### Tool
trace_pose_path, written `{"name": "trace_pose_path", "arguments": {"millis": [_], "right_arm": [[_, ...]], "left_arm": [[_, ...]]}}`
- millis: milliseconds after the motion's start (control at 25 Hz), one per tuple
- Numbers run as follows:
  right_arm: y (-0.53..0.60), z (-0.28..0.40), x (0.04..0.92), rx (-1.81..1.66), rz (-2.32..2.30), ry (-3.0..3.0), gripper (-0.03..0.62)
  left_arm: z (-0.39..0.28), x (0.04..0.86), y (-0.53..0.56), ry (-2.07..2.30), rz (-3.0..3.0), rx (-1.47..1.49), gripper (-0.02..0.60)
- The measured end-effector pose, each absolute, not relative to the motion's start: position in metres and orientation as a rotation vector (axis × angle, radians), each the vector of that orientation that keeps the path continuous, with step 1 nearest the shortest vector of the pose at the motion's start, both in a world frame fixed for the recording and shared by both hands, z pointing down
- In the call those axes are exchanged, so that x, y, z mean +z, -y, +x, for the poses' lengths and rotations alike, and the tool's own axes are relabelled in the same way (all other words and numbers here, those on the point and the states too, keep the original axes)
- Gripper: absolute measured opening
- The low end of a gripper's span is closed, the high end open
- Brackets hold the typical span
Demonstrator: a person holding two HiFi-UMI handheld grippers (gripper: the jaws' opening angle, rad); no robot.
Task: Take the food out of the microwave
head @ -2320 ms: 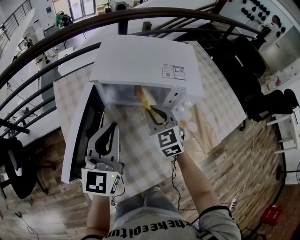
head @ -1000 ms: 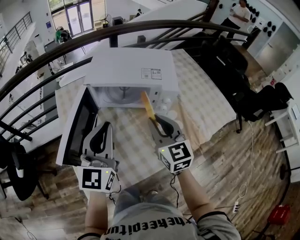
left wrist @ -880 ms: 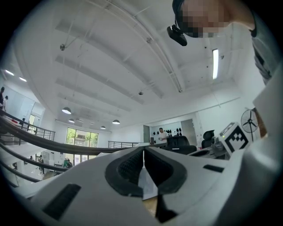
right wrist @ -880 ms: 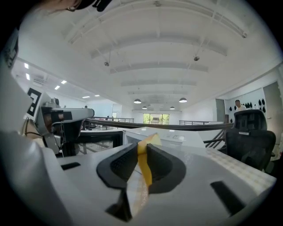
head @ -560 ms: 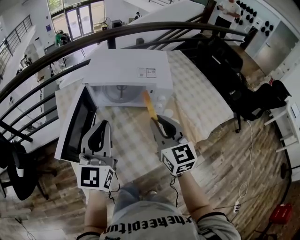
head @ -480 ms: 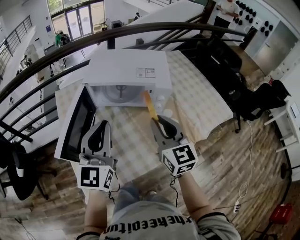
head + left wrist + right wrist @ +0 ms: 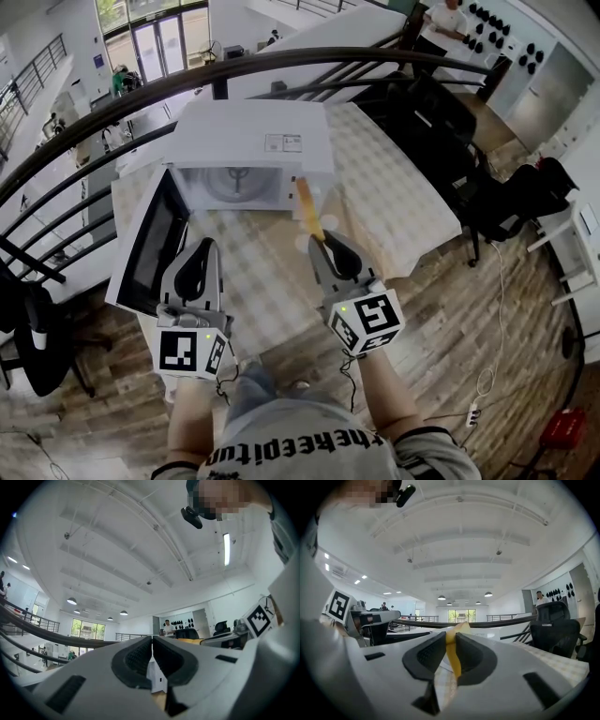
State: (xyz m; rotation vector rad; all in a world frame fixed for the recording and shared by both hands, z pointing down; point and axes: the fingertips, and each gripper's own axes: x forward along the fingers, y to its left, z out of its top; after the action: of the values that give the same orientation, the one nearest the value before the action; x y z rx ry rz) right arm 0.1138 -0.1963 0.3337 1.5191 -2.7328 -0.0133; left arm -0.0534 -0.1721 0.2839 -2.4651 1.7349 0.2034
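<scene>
Grey cloth of the person's shirt (image 7: pixel 300 455) fills the bottom middle of the head view. Just above it are two marker cubes, one on each gripper.

The left gripper (image 7: pixel 201 247) is at the lower left of the middle. In the left gripper view its jaws (image 7: pixel 152 645) are pressed together, and nothing is between them.

The right gripper (image 7: pixel 324 242) is a little right of the middle. In the right gripper view its jaws (image 7: pixel 450 641) pinch a long, thin yellow food (image 7: pixel 453 659). The dark pads touch it on both sides. In the head view the food (image 7: pixel 307 206) sticks out past the jaws and points up the picture. It is outside the microwave, over the table. Its far end shows against the microwave's right front edge.

Both grippers are over a table with a checked cloth (image 7: pixel 380 202). Wood floor (image 7: pixel 469 328) shows to the lower right.

Farther up, in the upper middle, is the white microwave (image 7: pixel 253 136). Its door (image 7: pixel 150 246) is swung wide open to the left, with the dark window showing. Inside, a round plate (image 7: pixel 234 181) lies on the bottom.

Behind the microwave a black railing (image 7: pixel 141 89) curves across the top of the picture. Black chairs (image 7: pixel 441 117) are at the upper right.
</scene>
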Motion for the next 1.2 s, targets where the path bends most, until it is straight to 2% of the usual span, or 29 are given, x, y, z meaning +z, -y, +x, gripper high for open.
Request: {"name": "trace_pose_path", "arguments": {"millis": [1200], "right_arm": [[0.132, 0.154, 0.295, -0.109, 1.585, 2.800, 0.075]], "left_arm": [[-0.025, 0.265, 0.112, -1.755, -2.406, 0.235, 0.011]]}}
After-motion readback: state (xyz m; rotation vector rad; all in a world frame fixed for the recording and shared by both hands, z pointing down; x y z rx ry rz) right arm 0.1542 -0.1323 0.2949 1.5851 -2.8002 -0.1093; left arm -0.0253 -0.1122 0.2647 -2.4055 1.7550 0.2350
